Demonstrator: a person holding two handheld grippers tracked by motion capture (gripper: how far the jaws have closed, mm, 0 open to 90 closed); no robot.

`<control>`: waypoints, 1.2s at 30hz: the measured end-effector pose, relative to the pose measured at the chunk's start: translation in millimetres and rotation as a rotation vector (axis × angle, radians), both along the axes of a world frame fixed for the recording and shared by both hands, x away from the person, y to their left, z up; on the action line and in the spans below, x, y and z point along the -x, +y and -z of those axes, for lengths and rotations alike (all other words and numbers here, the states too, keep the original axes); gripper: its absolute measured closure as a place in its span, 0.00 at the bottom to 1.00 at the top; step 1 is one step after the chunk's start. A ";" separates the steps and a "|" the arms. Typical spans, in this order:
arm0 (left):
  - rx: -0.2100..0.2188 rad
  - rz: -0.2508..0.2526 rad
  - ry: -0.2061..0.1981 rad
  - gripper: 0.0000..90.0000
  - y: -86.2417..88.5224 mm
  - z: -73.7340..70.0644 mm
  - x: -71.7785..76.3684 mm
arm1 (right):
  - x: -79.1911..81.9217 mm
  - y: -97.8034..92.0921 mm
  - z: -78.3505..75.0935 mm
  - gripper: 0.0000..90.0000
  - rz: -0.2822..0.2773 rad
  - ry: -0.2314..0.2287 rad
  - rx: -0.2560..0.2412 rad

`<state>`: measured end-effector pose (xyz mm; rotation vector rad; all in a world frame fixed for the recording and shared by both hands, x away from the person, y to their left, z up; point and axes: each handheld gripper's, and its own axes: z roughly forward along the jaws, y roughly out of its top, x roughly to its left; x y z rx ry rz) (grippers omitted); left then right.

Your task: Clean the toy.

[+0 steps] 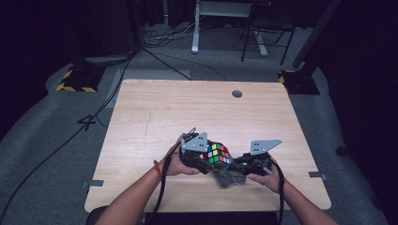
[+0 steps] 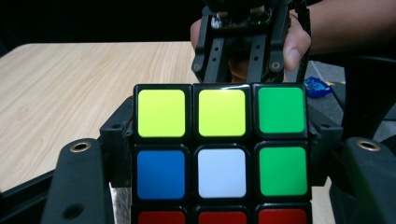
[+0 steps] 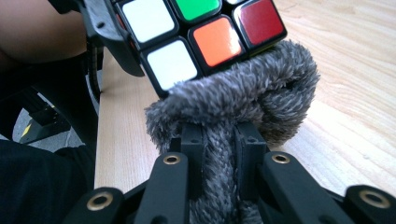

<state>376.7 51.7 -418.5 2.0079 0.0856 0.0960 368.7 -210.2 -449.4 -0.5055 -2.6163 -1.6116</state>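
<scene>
A scrambled colour cube (image 1: 218, 153) is held above the wooden table (image 1: 187, 112) near its front edge. My left gripper (image 1: 202, 158) is shut on the cube (image 2: 219, 154), one jaw on each side of it. My right gripper (image 1: 247, 164) is shut on a grey fluffy cloth (image 3: 243, 112), pinched between its jaws. The cloth (image 1: 230, 177) presses against the cube's underside (image 3: 196, 37) and hangs down toward the table. In the left gripper view, my right gripper (image 2: 238, 60) shows behind the cube with a hand around it.
A dark round grommet (image 1: 237, 93) sits near the table's far edge. The person's forearms (image 1: 136, 197) come in from the bottom. Beyond the table stand desk legs (image 1: 195, 28) and floor cables (image 1: 112, 84); a small blue item (image 2: 317, 87) lies off the table.
</scene>
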 end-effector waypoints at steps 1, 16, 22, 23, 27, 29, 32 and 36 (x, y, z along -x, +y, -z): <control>-0.005 -0.004 0.001 0.36 0.6 0.0 -1.0 | 0.1 -1.0 -0.7 0.87 0.005 -0.002 -0.005; -0.089 -0.001 -0.013 0.36 -1.6 2.1 -0.9 | 0.9 -11.1 -12.8 0.87 0.035 -0.052 -0.033; -0.113 0.000 -0.028 0.37 -4.0 3.0 0.0 | 1.5 -11.5 -16.0 0.87 0.044 -0.058 -0.030; -0.122 0.001 -0.030 0.37 -4.9 3.7 0.7 | 1.8 -11.9 -17.0 0.87 0.046 -0.062 -0.030; -0.165 0.002 -0.061 0.37 -10.3 8.0 4.3 | 3.1 -13.1 -22.2 0.87 0.046 -0.080 -0.033; -0.177 0.004 -0.064 0.37 -11.9 8.2 4.8 | 4.0 -12.8 -23.1 0.87 0.048 -0.085 -0.036; -0.196 -0.001 -0.071 0.37 -13.1 9.9 4.8 | 5.3 -12.1 -24.3 0.87 0.049 -0.101 -0.021; -0.235 -0.006 -0.098 0.37 -20.6 16.1 6.6 | 7.4 -11.2 -31.2 0.87 0.032 -0.117 -0.043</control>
